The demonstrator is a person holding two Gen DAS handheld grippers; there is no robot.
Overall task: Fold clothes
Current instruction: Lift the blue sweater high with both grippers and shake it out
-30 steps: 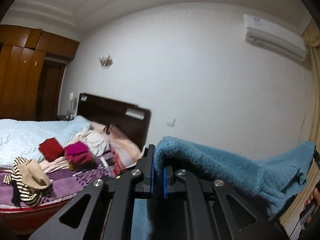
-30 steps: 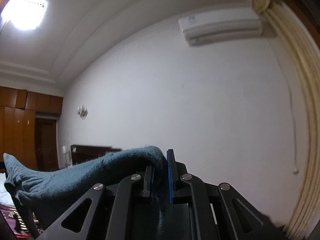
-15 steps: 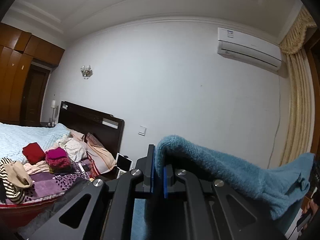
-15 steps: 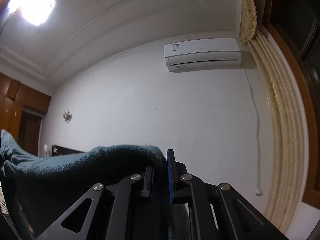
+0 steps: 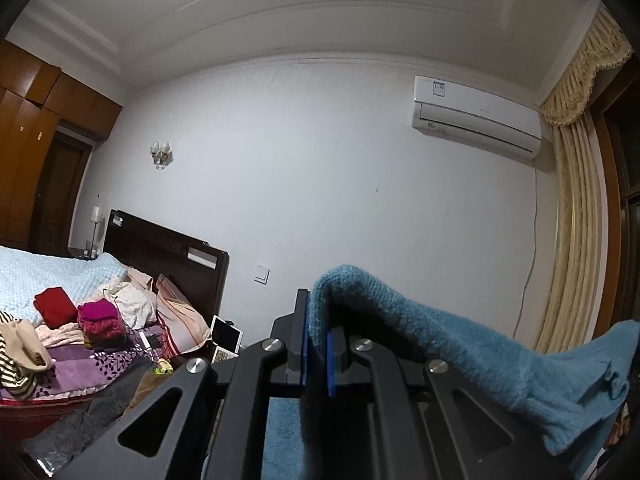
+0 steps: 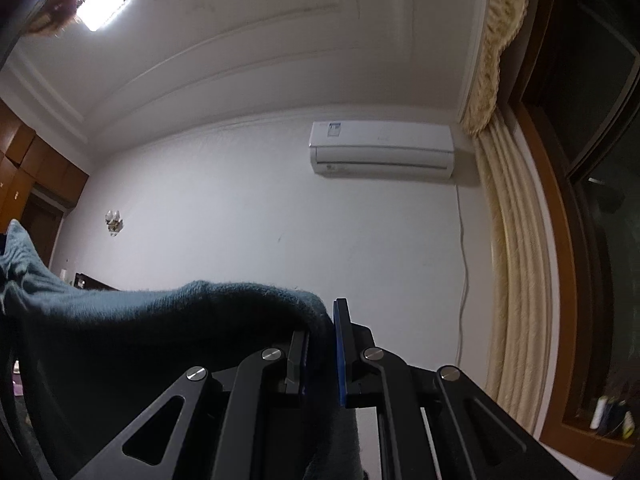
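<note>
A teal knitted sweater (image 5: 460, 352) is stretched in the air between my two grippers. My left gripper (image 5: 316, 344) is shut on one end of it; the cloth runs off to the right and hangs down below the jaws. My right gripper (image 6: 322, 344) is shut on the other end; the same sweater (image 6: 160, 320) runs off to the left and looks dark against the light. Both grippers point up at the white wall, high above the bed. The lower part of the sweater is hidden behind the gripper bodies.
A bed (image 5: 48, 280) at the left carries a light blue blanket and several loose clothes: a red one (image 5: 54, 306), a magenta one (image 5: 100, 316), a striped one (image 5: 12, 372). A dark headboard (image 5: 168, 252), an air conditioner (image 5: 476, 118) and cream curtains (image 5: 580, 220) line the wall.
Both grippers have risen and tilted upward with the sweater held between them. The bed has dropped lower in the left view and more ceiling shows in both views.
</note>
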